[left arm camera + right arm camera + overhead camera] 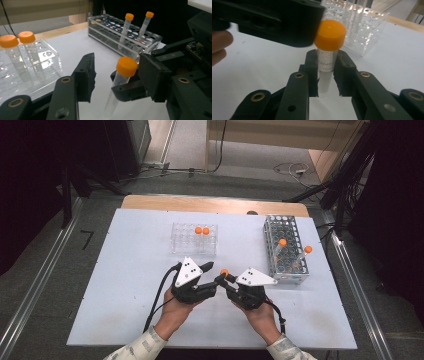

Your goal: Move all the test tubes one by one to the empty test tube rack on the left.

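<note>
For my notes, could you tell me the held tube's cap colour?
Orange cap, clearest in the right gripper view.

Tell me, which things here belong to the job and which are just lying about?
In the job:
- orange-capped tube, clamped by the right gripper
- left gripper, jaws around its cap, not yet touching
- clear rack holding two capped tubes
- metal rack holding two more

Lying about:
- cables on the floor

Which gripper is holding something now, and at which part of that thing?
The right gripper holds a tube by its clear body, just under the orange cap. The left gripper grips nothing yet.
</note>
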The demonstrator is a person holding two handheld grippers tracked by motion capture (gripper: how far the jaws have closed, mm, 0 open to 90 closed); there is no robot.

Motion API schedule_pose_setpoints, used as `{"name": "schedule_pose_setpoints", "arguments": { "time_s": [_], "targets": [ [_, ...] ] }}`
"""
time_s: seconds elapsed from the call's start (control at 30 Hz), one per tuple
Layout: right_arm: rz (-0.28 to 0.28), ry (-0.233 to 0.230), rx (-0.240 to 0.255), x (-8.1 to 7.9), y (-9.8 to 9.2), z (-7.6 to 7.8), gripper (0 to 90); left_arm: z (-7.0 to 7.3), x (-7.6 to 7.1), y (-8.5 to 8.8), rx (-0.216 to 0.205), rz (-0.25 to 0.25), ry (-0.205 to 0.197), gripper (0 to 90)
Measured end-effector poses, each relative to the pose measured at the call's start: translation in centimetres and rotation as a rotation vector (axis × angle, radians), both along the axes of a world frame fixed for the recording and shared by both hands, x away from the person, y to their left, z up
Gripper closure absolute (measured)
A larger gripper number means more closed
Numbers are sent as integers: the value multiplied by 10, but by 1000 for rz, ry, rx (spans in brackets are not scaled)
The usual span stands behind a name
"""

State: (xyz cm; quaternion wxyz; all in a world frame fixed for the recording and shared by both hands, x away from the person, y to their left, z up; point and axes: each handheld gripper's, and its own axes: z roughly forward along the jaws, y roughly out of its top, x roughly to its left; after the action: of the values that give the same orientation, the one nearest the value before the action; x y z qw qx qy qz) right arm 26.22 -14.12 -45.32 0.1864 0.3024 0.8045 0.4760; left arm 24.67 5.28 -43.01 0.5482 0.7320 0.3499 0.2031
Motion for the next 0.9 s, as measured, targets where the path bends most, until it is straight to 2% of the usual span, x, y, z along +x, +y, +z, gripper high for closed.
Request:
{"name": "schedule_pose_setpoints", "arguments": {
  "time_s": [0.1,0.37,0.6,0.8,0.83,0.9],
  "targets": [
    [16,1,-4,-2,6,-1,717,-2,1,-1,13,-2,7,493],
    [30,0,0,-4,9,-1,717,-7,0,-6,43,-13,-6,605],
    [29,9,0,-4,9,-1,717,-8,-2,-8,52,-12,-20,690],
    [31,10,0,-4,9,-2,711,-8,-1,-7,44,-11,-15,702],
    [31,11,1,-4,9,-2,690,-8,-1,-7,43,-9,-15,703],
    [34,22,2,-4,9,-2,555,-7,0,-5,39,-5,-15,703]
  ]
}}
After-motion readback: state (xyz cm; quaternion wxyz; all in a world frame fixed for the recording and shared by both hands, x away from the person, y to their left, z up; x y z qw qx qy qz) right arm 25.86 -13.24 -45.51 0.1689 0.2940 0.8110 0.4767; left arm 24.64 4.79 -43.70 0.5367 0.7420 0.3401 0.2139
